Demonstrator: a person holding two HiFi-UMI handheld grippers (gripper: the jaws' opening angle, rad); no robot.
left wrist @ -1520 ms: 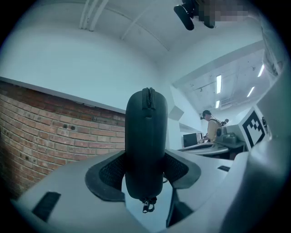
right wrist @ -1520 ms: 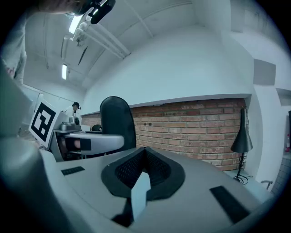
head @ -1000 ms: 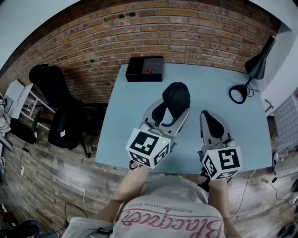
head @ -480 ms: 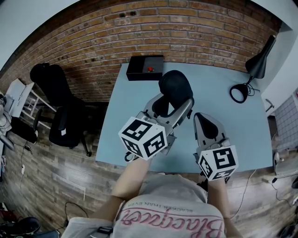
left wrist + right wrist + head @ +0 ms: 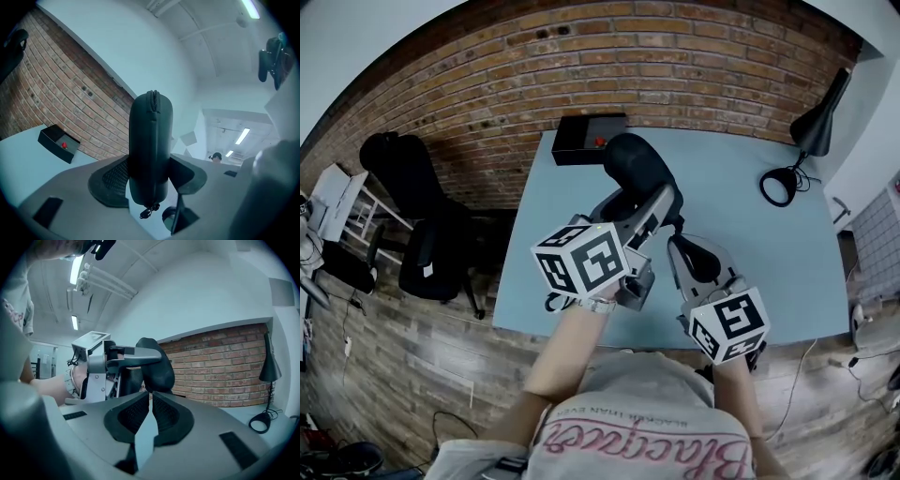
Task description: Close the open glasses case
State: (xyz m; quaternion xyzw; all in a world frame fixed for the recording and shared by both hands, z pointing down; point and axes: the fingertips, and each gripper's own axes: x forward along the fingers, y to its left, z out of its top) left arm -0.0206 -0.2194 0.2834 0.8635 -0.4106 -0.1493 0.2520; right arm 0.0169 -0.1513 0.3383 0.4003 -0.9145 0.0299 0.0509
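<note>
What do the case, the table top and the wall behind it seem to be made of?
Case: probably a moulded shell covered in fabric, dark and matte; a zip runs along its edge. Table: smooth pale blue top, perhaps laminate, going by its even, dull surface. Wall: bare red brick, with the mortar lines showing.

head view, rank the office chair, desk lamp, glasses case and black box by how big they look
1. office chair, clearly largest
2. desk lamp and glasses case: about alike. The case is held up nearer the camera, so I won't rank them.
3. black box, smallest
</note>
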